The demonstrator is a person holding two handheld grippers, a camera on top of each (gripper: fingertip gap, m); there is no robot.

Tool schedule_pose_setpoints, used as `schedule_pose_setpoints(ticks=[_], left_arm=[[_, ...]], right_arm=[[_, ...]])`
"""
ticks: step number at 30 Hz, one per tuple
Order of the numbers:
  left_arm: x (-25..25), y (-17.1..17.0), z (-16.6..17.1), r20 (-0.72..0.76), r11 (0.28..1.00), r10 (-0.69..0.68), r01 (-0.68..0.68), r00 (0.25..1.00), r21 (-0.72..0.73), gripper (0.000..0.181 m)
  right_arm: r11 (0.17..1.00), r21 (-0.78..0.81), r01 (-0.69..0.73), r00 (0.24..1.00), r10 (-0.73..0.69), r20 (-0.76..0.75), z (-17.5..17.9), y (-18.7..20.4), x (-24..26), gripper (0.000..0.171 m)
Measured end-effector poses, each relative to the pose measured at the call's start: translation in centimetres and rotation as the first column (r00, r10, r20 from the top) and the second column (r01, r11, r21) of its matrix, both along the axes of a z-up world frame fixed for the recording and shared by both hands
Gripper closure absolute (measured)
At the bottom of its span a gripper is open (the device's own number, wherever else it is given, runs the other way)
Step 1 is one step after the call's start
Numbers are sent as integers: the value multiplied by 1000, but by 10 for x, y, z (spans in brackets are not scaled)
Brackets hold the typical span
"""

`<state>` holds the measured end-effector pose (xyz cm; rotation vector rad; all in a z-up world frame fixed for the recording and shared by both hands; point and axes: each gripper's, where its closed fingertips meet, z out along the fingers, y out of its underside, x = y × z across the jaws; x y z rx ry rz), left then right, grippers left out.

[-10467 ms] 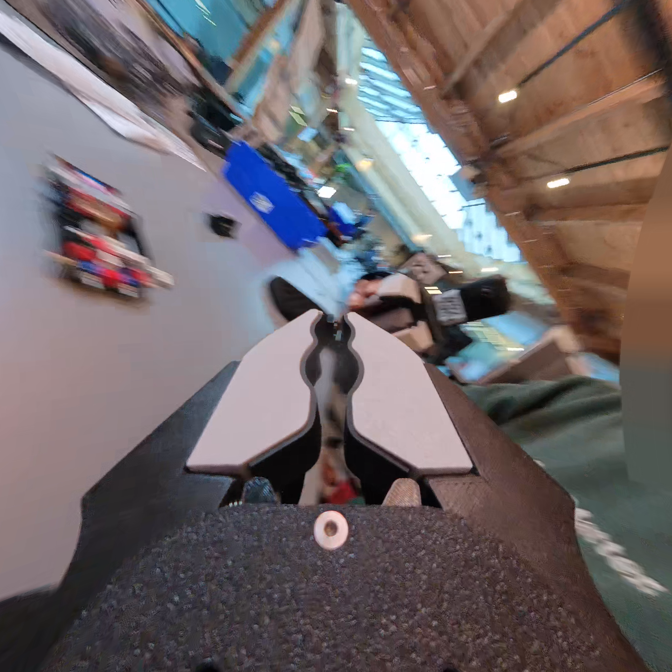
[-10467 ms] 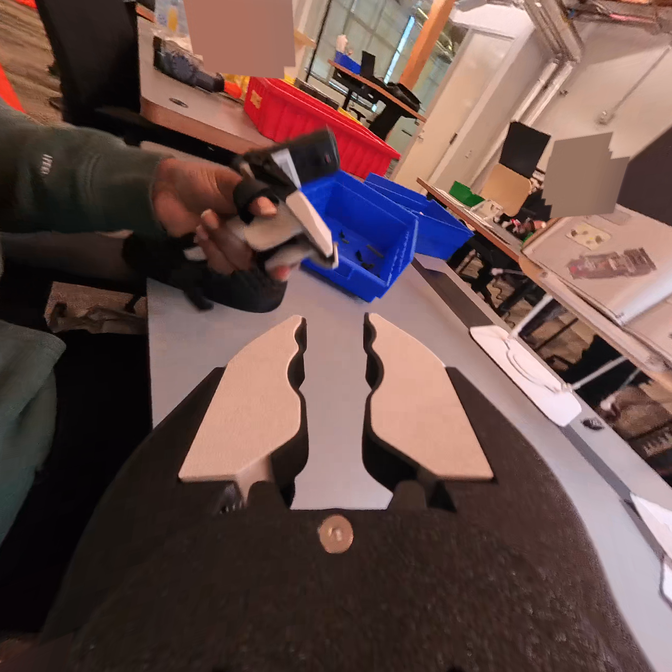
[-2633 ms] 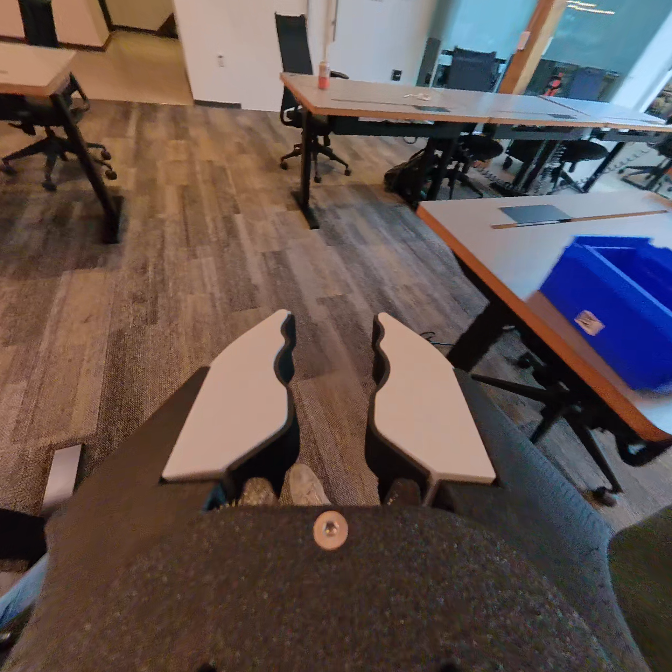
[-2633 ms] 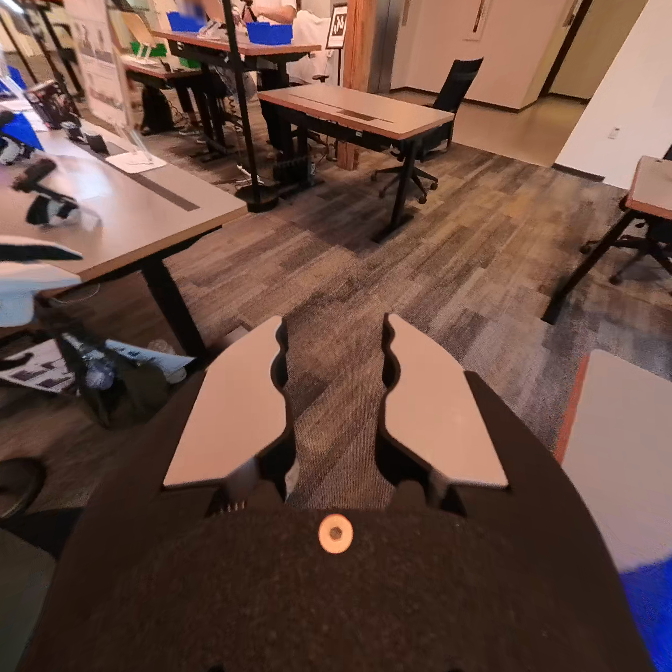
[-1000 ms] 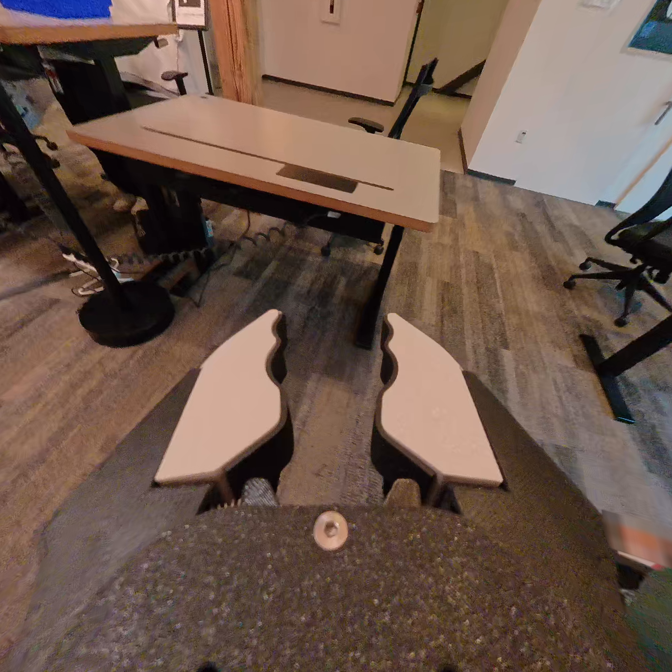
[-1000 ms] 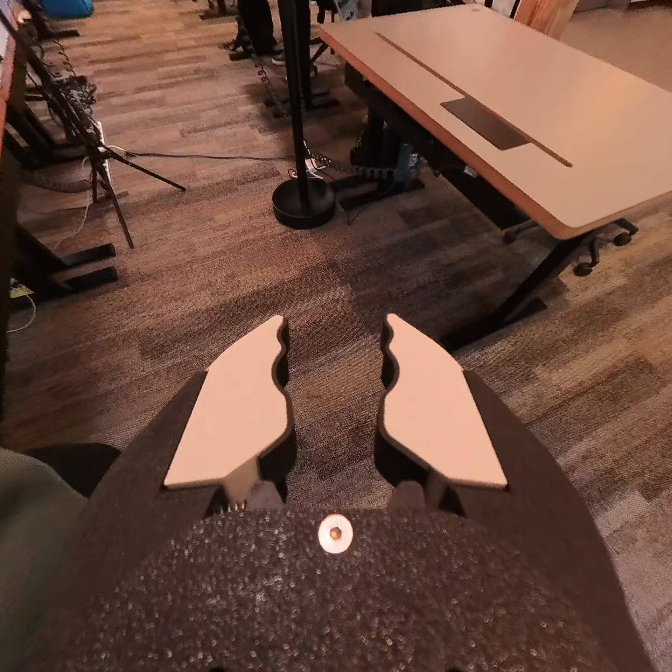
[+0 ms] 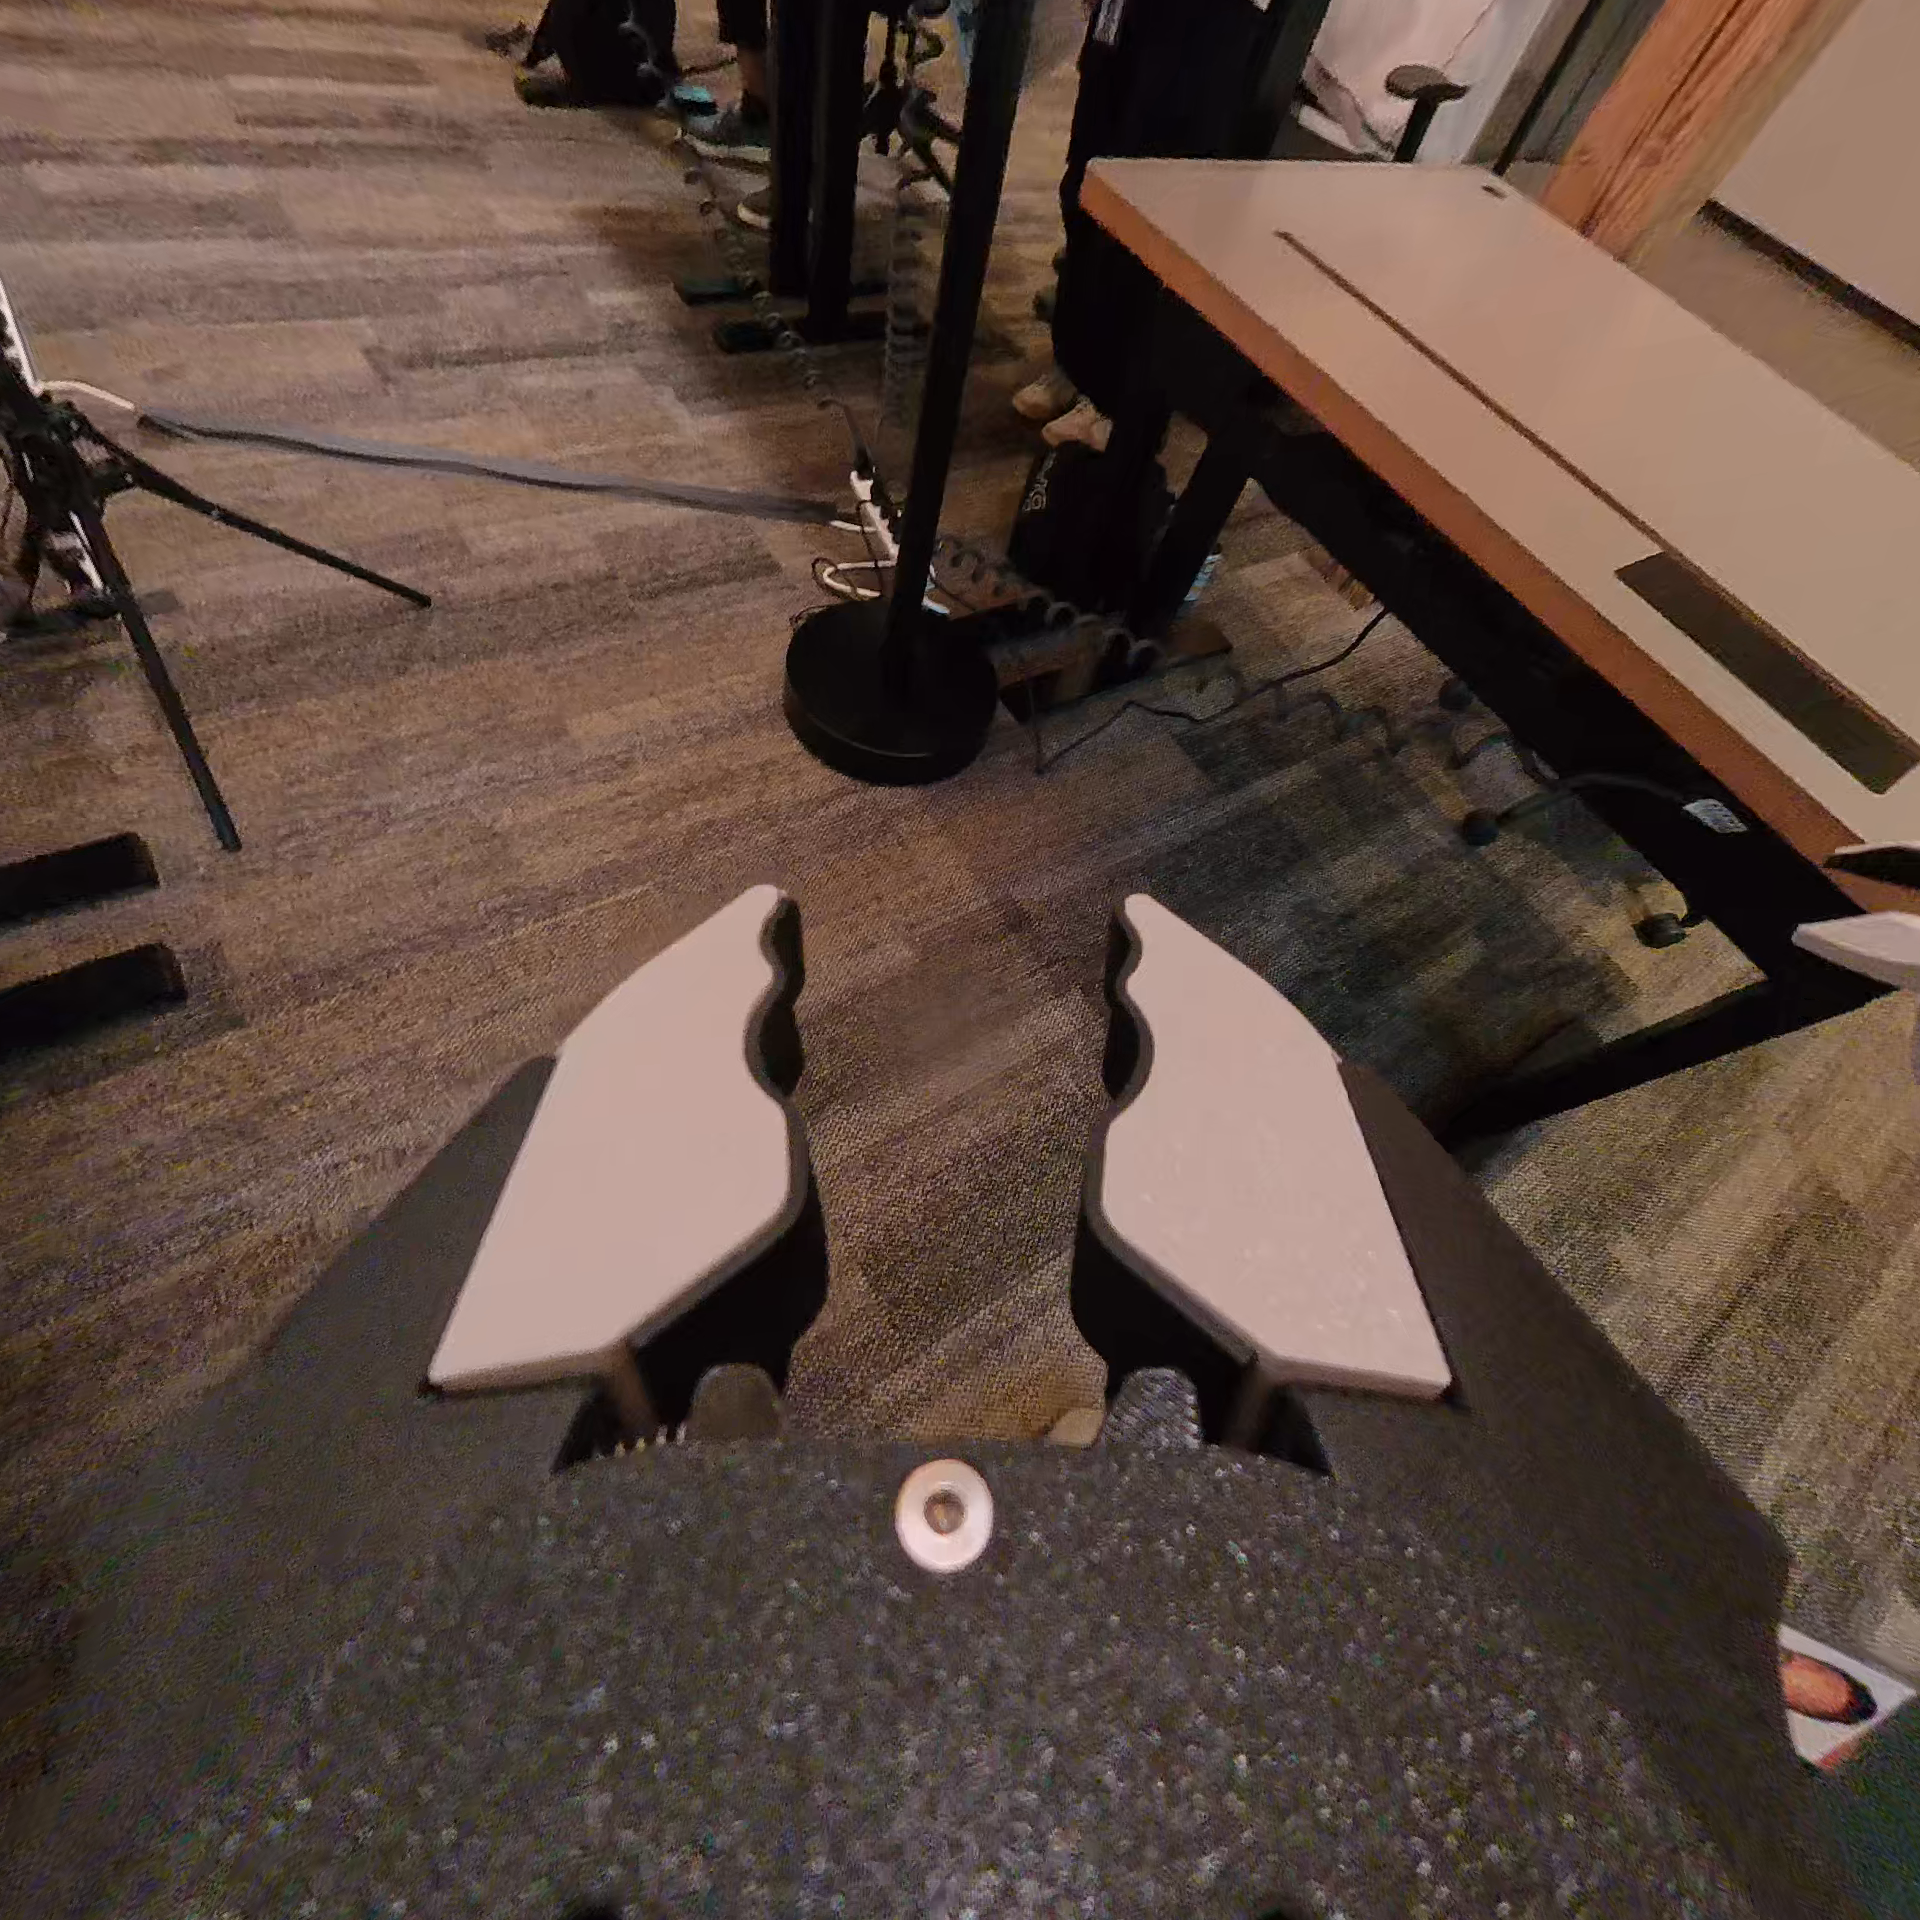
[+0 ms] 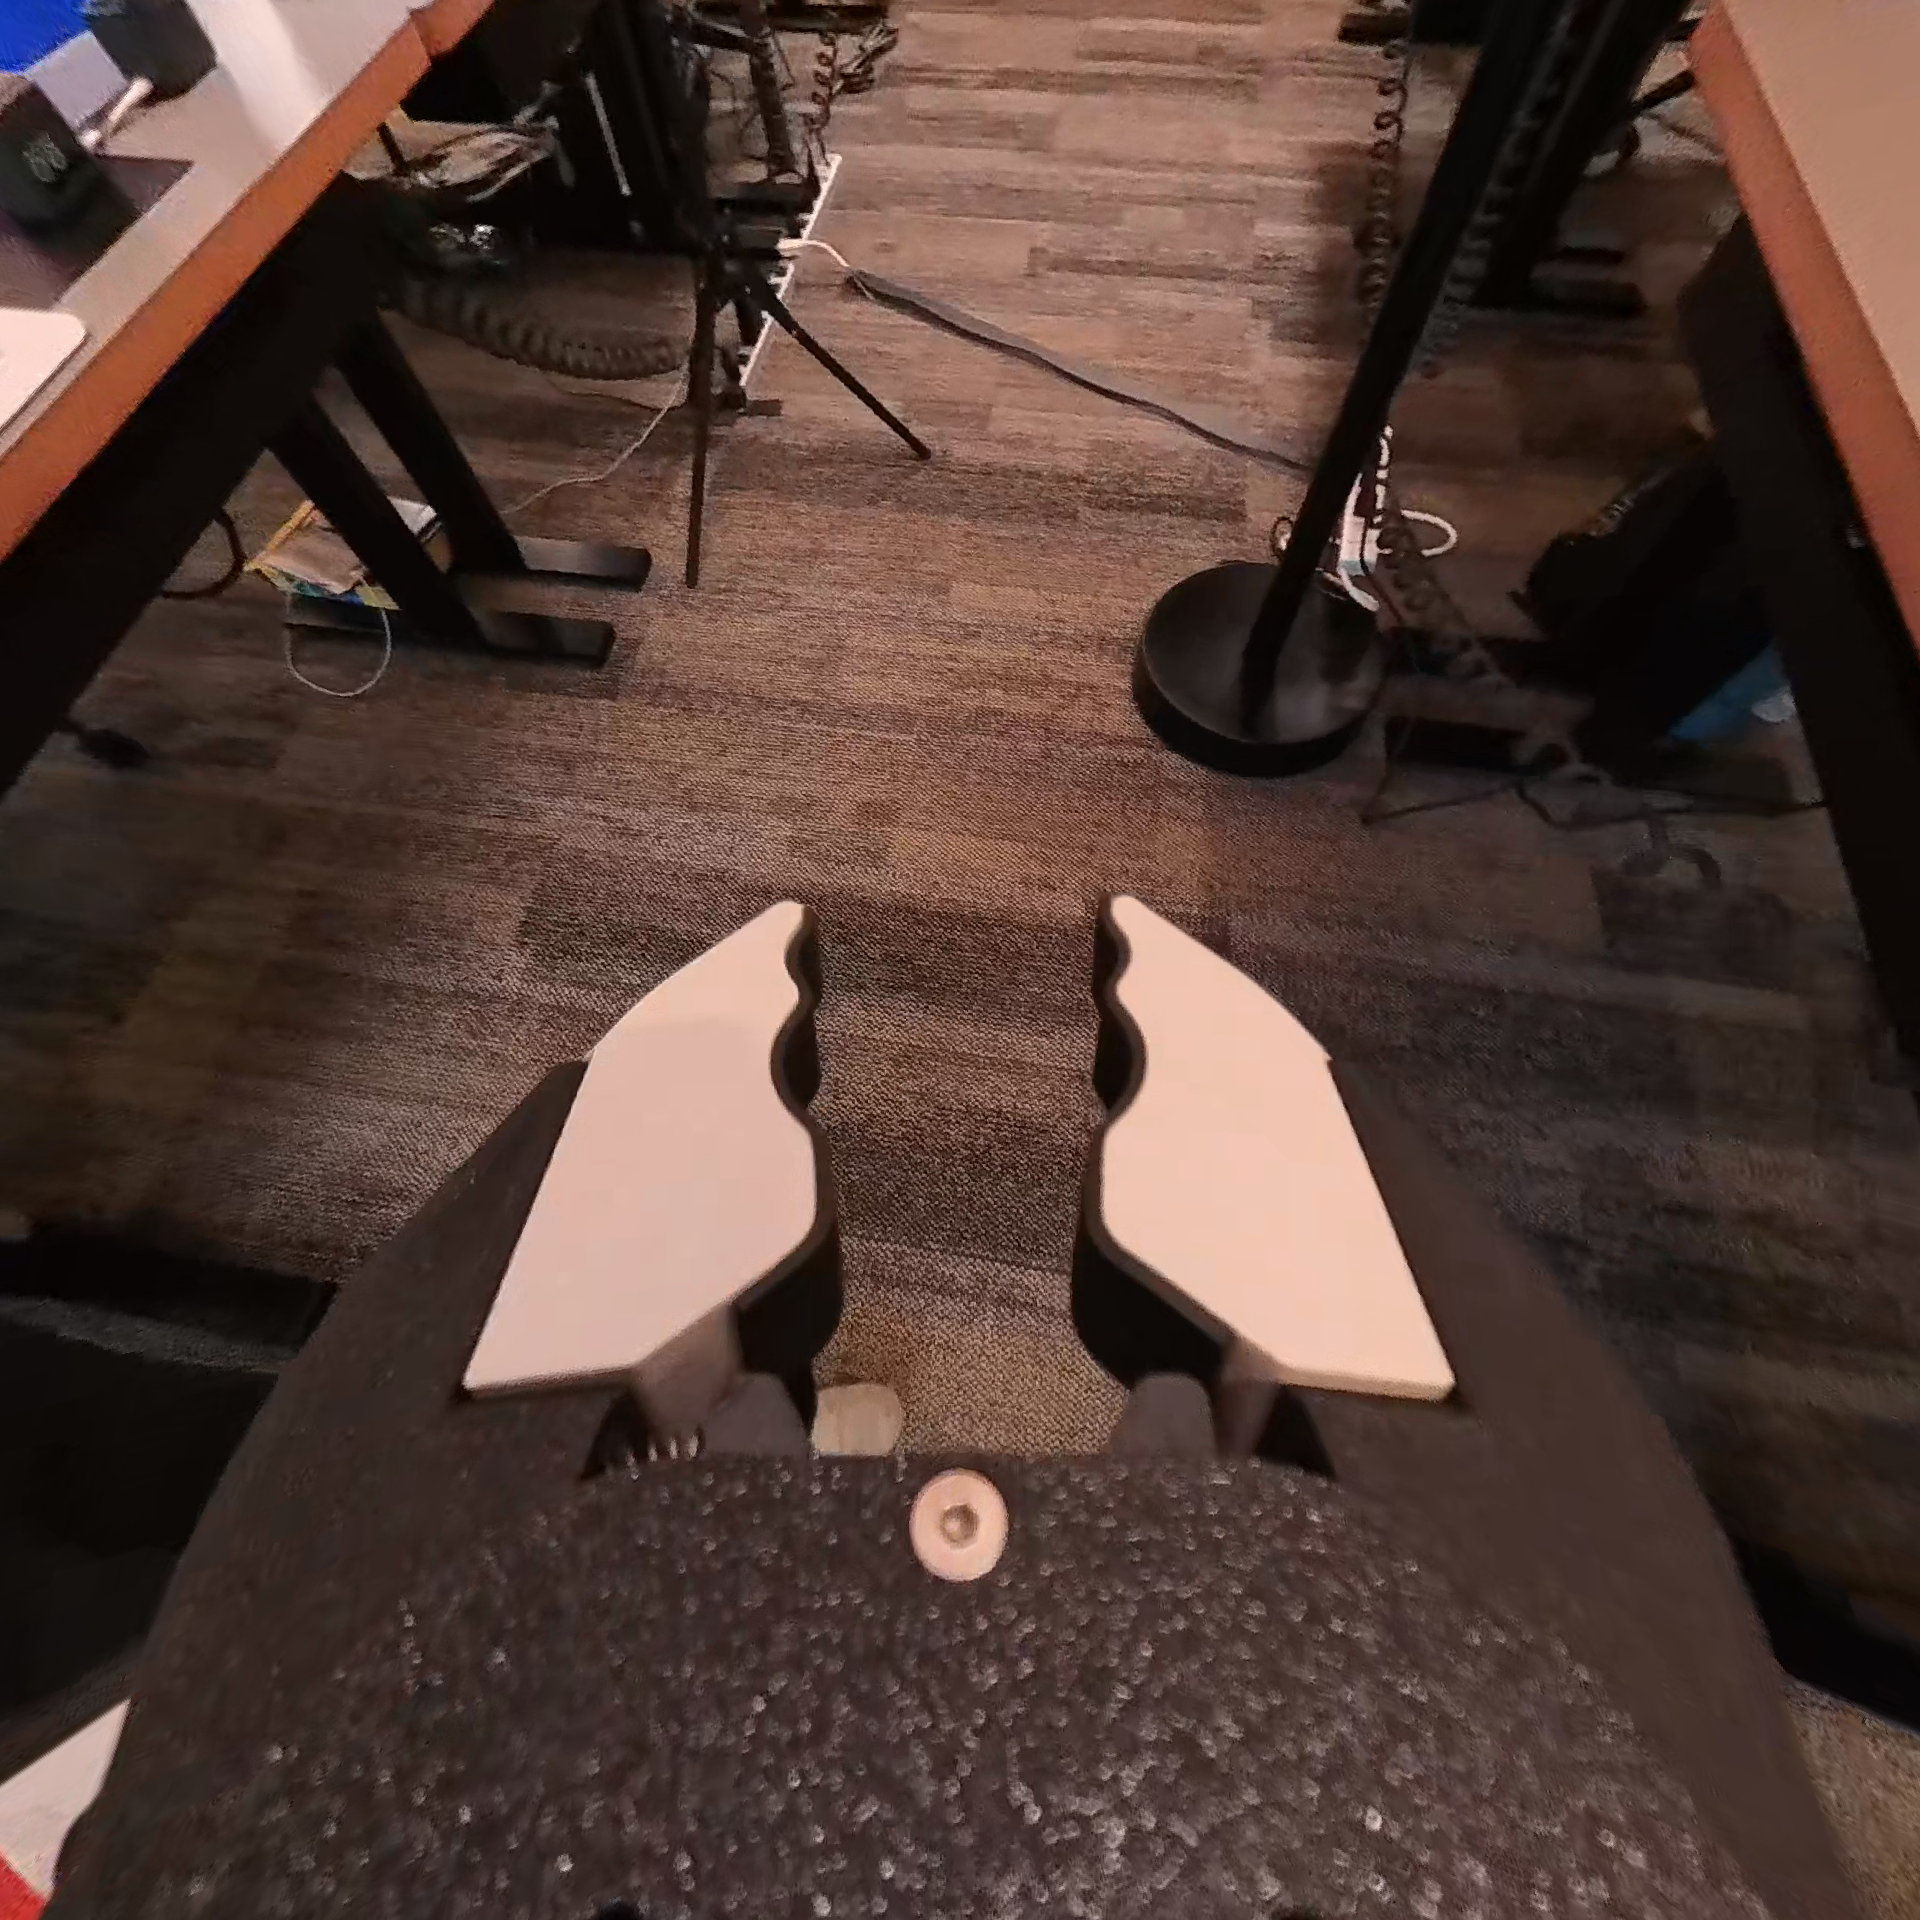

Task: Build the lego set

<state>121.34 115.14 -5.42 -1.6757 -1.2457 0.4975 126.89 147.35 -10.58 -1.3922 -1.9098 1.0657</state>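
Both the left hand-held gripper [image 7: 951,914] and right hand-held gripper [image 8: 956,920] hang wide and empty over carpet [image 7: 468,748] (no lego in sight), apparently between steps.

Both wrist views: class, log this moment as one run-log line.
left hand-held gripper: open, empty | right hand-held gripper: open, empty | both aimed at carpet floor | lego: not in view
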Motion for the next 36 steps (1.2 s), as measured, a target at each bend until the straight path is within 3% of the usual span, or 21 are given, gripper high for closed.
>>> schedule_pose_setpoints(ticks=[7,13,18,24,27,29,33,36], left_arm=[[-20,-4,-47,76,999,-42,42,996,-3,127],[-78,-3,-114,125,988,-153,152,980,23,127],[-167,15,-195,104,939,-343,337,933,77,126],[-269,36,-307,-33,856,-516,515,856,-42,126],[-286,64,-365,-33,826,-563,562,826,-37,126],[-287,94,-386,-60,803,-595,596,802,-6,126],[-281,161,-402,-106,750,-650,658,753,73,129],[-270,202,-407,-147,632,-757,770,637,84,131]], right_arm=[[999,19,-47,998,46,51,-26,-19,-40,121],[999,41,-3,997,0,81,-60,-41,-95,121],[994,51,98,993,-101,62,-131,-66,-171,121],[982,-49,180,982,-176,70,-255,-117,-221,121],[977,-90,195,980,-191,56,-304,-135,-230,121],[975,-96,199,980,-195,46,-333,-137,-229,120],[978,-57,202,979,-202,-2,-382,-110,-218,120],[974,-12,227,972,-227,-64,-408,-66,-206,120]])
